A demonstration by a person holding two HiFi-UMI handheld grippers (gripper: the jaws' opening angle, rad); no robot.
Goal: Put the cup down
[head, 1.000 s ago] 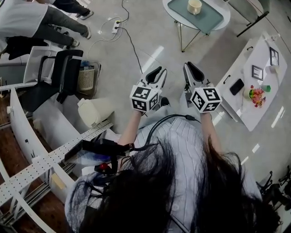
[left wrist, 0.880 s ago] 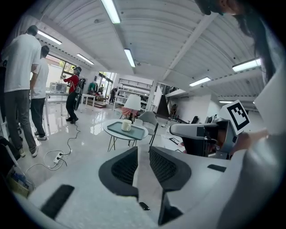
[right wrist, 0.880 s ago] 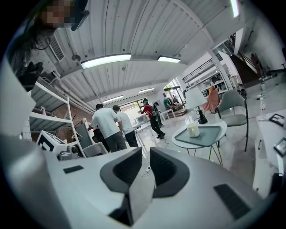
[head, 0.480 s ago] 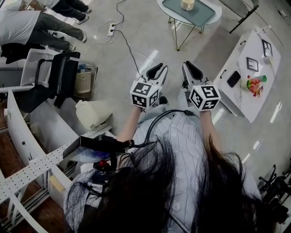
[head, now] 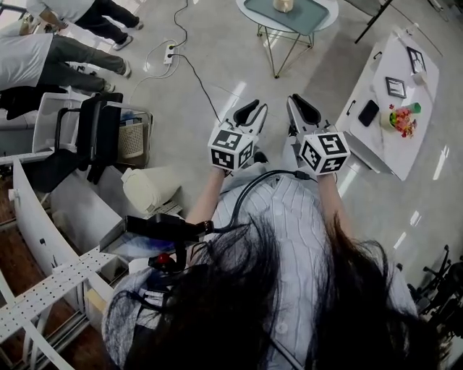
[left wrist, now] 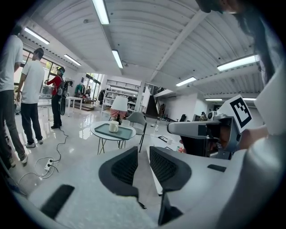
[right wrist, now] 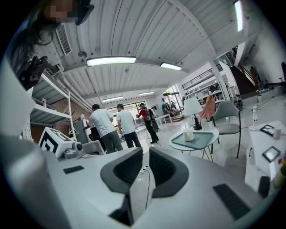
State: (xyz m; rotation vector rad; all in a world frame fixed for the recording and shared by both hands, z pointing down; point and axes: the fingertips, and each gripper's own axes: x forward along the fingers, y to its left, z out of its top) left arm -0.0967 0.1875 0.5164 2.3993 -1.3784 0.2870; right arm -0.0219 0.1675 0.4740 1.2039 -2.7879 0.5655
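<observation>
Cream cup [head: 283, 4]: seen upright on the teal tray [head: 304, 13] of the round worktop [head: 331, 11], at 12 o'clock from both tools and well apart from them.
Left tool [head: 249, 114]: the jaws are drawn together to a narrow slit, and nothing is held between them.
Right tool [head: 304, 108]: the jaws are likewise brought together, and nothing is gripped.
Progress: the cup is judged to be already set down, since it rests on the tray and is gripped by neither tool. Nothing further of the task is seen to be left.
Grey floor [head: 217, 43]: open ground is shown between the tools and the round worktop, and nothing is seen to stand in that path.
Cable [head: 199, 79]: it is laid across the floor at 11 o'clock and run to a power strip [head: 168, 52]. A snag there is judged possible.
Long worktop [head: 427, 94]: set at 2 o'clock, with a phone [head: 368, 113] and a picture frame [head: 395, 87] carried on it.
Black chair [head: 98, 130]: placed at 9 o'clock, with a basket [head: 133, 139] just beside it.
People [head: 72, 54]: found at 10 o'clock, well apart from the cup.
</observation>
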